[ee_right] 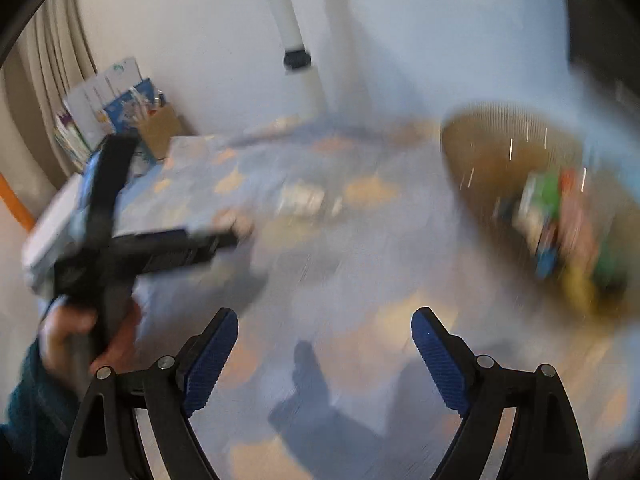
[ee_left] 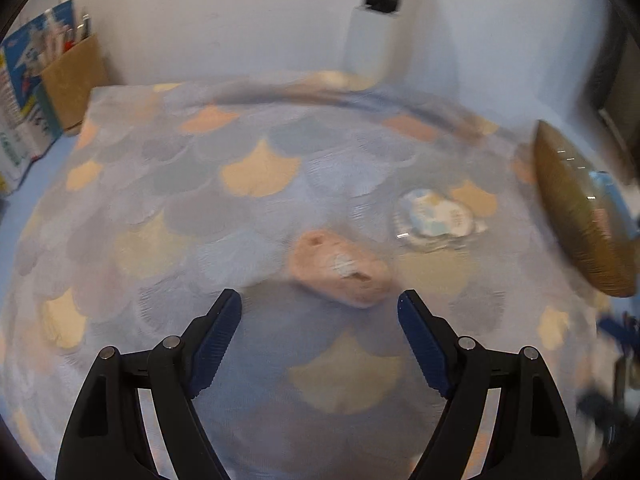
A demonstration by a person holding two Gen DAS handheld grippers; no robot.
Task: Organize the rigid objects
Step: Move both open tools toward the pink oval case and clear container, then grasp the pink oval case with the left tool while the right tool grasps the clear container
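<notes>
The left hand-held gripper (ee_left: 320,304) is closest to us in the left wrist view. Its two blue pads are spread wide and hold nothing. Just past the tips lies a small pink thing (ee_left: 340,268) on the patterned cloth (ee_left: 160,200) that covers the desk. It is blurry, so I cannot say what it is. It looks like the next thing to pick up.

To do this well, I think the gripper should slow down first, because the picture is smeared. The pink thing sits a bit toward the right pad, so the gripper should slide right until the thing is in the middle of the gap. Then it should go down and close gently.

The pink thing is longer than it is wide. Its long way runs from far-left to near-right. The far-left end looks rounder. The pads would hold best across its short way, so the gripper may need a small turn.

A little farther and to the right is a round white and blue packet (ee_left: 438,220), lying flat and apart from the pink thing. Farther right is the woven basket (ee_left: 576,208), which already holds colorful things in the right wrist view.

The right hand-held gripper (ee_right: 324,344) is spread wide too and holds nothing above the cloth.

At the far left corner stands a brown box of pens (ee_left: 74,80).
</notes>
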